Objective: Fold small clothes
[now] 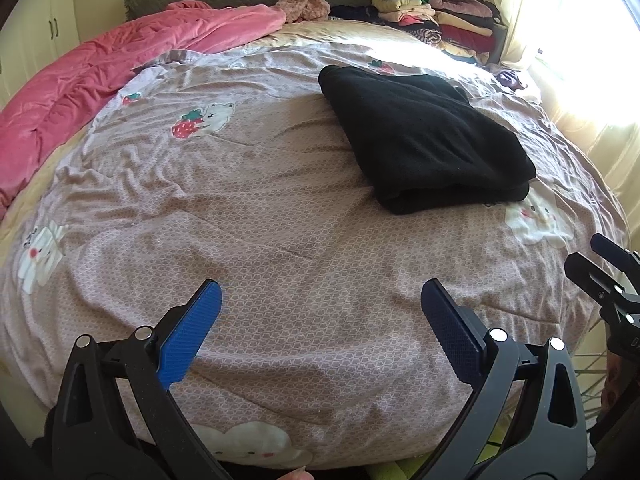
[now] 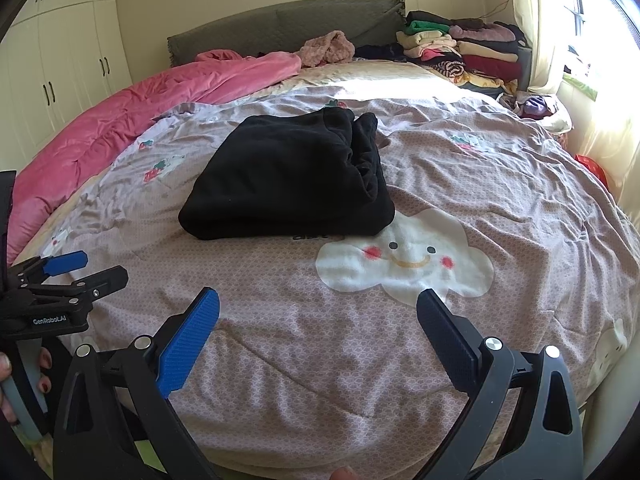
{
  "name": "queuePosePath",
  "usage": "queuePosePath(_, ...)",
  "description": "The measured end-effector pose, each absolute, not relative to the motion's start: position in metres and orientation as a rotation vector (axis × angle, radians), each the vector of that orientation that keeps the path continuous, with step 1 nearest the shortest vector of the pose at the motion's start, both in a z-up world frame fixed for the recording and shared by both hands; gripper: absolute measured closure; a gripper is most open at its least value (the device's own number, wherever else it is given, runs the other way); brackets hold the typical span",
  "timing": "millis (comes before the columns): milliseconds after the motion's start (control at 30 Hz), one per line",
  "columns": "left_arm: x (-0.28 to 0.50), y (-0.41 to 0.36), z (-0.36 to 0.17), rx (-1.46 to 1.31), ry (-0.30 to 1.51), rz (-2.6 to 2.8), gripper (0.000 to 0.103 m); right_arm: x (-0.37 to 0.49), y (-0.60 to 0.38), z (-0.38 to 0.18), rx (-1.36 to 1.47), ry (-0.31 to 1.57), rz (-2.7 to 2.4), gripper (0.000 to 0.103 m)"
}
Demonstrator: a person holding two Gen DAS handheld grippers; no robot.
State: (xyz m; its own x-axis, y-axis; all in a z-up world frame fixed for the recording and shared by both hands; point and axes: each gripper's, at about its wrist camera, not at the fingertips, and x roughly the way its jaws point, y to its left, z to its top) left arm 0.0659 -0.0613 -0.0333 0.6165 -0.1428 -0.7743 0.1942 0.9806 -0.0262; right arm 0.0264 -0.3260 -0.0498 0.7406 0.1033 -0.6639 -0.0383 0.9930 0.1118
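I see white wardrobe doors (image 2: 60, 60) at far left, then a pink quilt (image 1: 100, 80) bunched along the bed's left side. The mauve bedspread (image 1: 280, 220) with cloud prints covers the rest. On it lies 1 folded black garment (image 1: 428, 140), ahead of both tools and untouched. My left gripper (image 1: 320, 312) and right gripper (image 2: 318, 316) hover spread wide, holding nothing. Stacked folded clothes (image 2: 460, 52) sit by the sunlit curtain (image 2: 532, 20).
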Motion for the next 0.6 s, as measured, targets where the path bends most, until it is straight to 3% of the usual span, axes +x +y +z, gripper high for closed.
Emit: queuePosePath(600, 0.0664, -0.0588, -0.0373, 0.065, 0.903, -0.19, 0.009, 0.026, -0.3258, -0.0483, 0.079, 0.729, 0.062, 0.004)
